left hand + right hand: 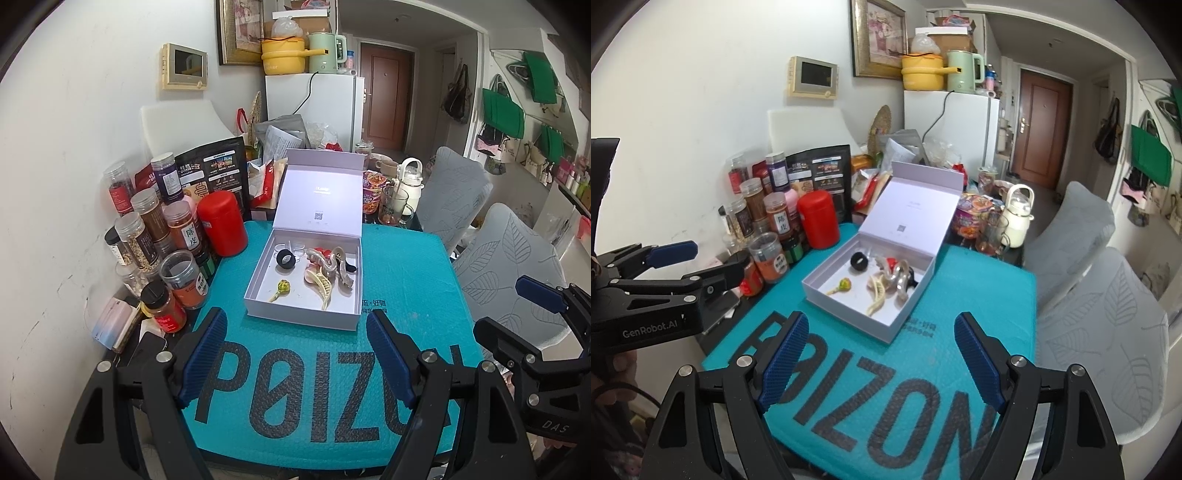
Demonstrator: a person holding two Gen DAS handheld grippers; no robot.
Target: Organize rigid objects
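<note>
Several hair clips overlap inside box.

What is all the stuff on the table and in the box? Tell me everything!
White cardboard box: one, lid up, on the teal mat.
Teal bubble mailer mat: one, covering the table.
Black tape roll: one, inside box.
Hair claw clips: several, cream, clear and red, piled inside box.
Yellow-green hairpin: one, inside box.
Red canister: one, left of box.
Spice jars: many, clear, by wall.
White kettle bottle: one, behind box.
Left gripper: open, empty.
Right gripper: open, empty.
</note>
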